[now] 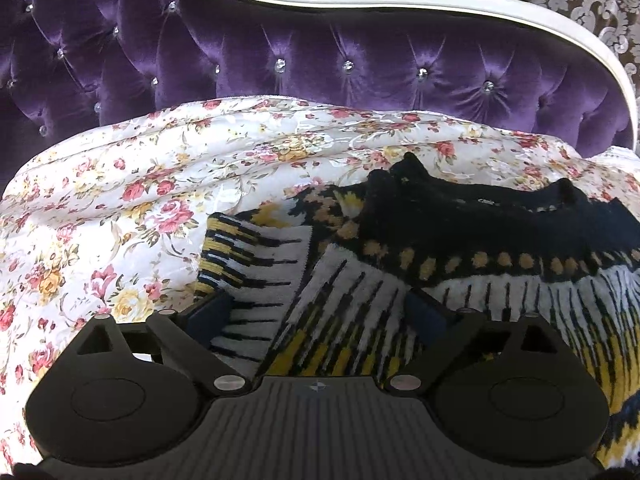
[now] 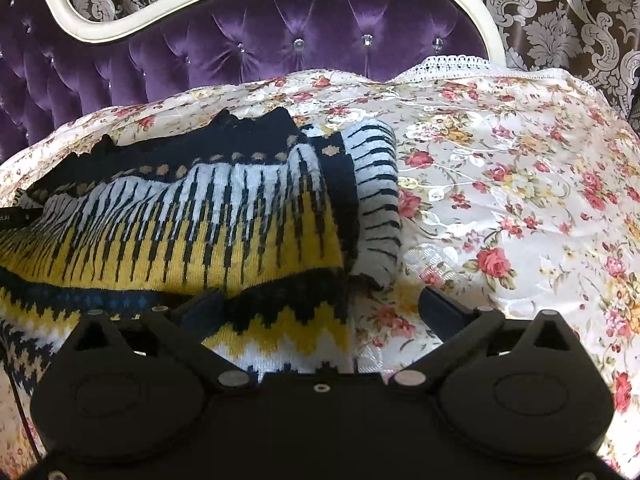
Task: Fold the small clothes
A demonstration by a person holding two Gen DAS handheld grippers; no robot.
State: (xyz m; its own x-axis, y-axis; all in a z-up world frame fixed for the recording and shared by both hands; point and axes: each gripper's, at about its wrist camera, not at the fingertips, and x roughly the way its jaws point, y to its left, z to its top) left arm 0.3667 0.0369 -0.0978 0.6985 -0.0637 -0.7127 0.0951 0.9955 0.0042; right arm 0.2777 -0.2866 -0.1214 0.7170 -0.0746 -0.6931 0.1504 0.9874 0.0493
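A knitted sweater (image 1: 420, 248) in black, white and yellow lies on the floral bedspread (image 1: 120, 208). Its left sleeve (image 1: 248, 256) is folded in over the body. My left gripper (image 1: 320, 312) is open, its fingers spread wide over the sleeve and left shoulder, holding nothing. In the right wrist view the sweater (image 2: 200, 216) lies at the left, with its white striped right sleeve (image 2: 376, 184) along its edge. My right gripper (image 2: 320, 304) is open, one finger over the sweater's lower right edge, the other over the bedspread (image 2: 520, 200).
A purple tufted headboard (image 1: 320, 64) with a cream frame stands behind the bed. Patterned dark wallpaper (image 2: 560, 20) is behind it. The bedspread's lace edge (image 2: 452, 62) shows at the far right corner.
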